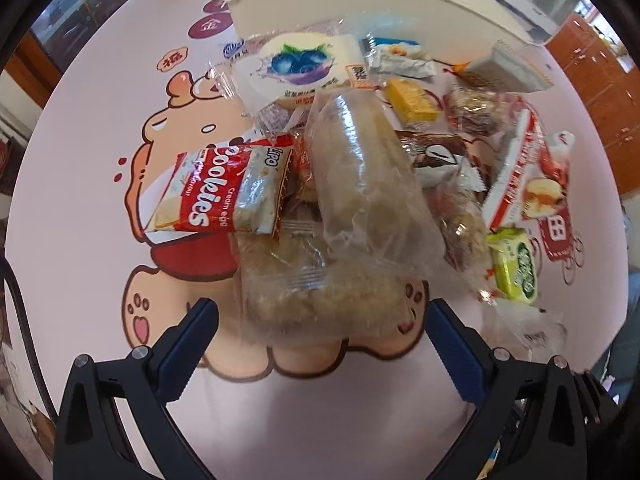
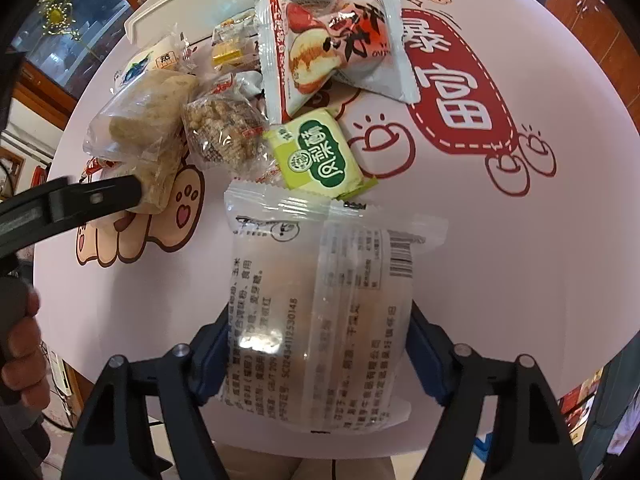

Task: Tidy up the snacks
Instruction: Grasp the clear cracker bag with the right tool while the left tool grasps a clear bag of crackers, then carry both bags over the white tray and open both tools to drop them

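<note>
A heap of wrapped snacks lies on the pink cartoon tablecloth [image 1: 100, 160]. My left gripper [image 1: 320, 316] is open and points down over a clear bag of crumbly brown cake [image 1: 304, 296]; its pads stand either side of the bag without pressing it. A long clear-wrapped roll [image 1: 360, 172] and a red cookies pack [image 1: 212, 192] lie just beyond. My right gripper [image 2: 318, 344] is shut on a frosted clear packet [image 2: 320, 300] with printed text, both pads against its sides. One black finger of the left gripper [image 2: 100, 198] shows at the crumbly bag [image 2: 140, 128].
A white bin [image 1: 360, 4] stands behind the heap. Around it lie a blueberry cake [image 1: 300, 64], a green pastry pack [image 2: 320, 156], a red-and-white bun pack [image 2: 288, 60] and a nut bar [image 2: 224, 132]. A person's hand [image 2: 20, 344] is at the left edge.
</note>
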The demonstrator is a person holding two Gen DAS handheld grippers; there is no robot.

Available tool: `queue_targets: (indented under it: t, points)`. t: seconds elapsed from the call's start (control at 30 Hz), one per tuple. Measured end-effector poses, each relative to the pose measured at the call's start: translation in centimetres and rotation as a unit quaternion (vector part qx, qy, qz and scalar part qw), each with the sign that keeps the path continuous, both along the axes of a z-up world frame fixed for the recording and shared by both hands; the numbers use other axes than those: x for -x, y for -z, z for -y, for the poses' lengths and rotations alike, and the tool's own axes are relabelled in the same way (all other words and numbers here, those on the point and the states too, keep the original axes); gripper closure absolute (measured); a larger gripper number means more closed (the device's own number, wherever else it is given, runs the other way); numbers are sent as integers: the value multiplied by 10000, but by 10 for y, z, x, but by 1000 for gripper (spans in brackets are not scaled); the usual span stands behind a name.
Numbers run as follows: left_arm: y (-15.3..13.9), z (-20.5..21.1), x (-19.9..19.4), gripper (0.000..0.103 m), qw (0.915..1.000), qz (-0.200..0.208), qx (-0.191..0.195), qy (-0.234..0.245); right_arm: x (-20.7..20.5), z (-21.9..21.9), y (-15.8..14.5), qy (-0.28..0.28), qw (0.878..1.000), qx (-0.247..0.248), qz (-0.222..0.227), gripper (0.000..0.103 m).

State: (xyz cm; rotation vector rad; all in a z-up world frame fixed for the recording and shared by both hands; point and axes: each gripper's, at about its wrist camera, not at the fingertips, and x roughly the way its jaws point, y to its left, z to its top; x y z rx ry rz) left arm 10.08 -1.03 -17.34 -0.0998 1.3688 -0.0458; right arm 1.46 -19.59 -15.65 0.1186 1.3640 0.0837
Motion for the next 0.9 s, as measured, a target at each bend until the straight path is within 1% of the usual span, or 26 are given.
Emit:
queue_targets:
  t: [0.13,0.2,0.27,0.3,0.33,0.43,0.53,0.6,0.73,0.8,0.9]
  points:
    - [14,5,-7,2,9997,-126,-20,-186,-1,-1,-2,-65,9999,52,82,32]
    - [21,5,-9,5,9996,-147,-36,-243,-5,1,-3,-72,9999,56,105,33]
    - [26,8,-11,11,9995,-176,-40,-266,-5,5,-6,-66,9999,52,127,34]
    - [26,9,-12,14,9996,-117,-69,-266,-7,7,-8,-57,9999,41,145,35]
    - [27,9,-13,21,9996,-79,-102,-256,-12,17,-7,-47,9998,32,168,36]
    - [26,14,-15,32,9995,-36,-194,-250,-20,29,-11,-25,9998,46,216,38]
    - [23,21,-16,38,9994,3,-227,-258,-31,38,-18,-35,9995,36,319,39]
    - [17,22,-14,39,9993,-20,-246,-272,-40,41,-26,-88,9989,52,447,39]
    - [-1,22,4,40,9994,-21,-187,-294,-46,44,-49,-208,9977,-26,649,39]
    - [-17,27,16,41,9994,56,-226,-273,-48,42,-61,-309,9966,-65,766,39]
    - [-48,32,23,41,9985,338,-295,-298,-59,45,-81,-506,9941,-135,950,39]
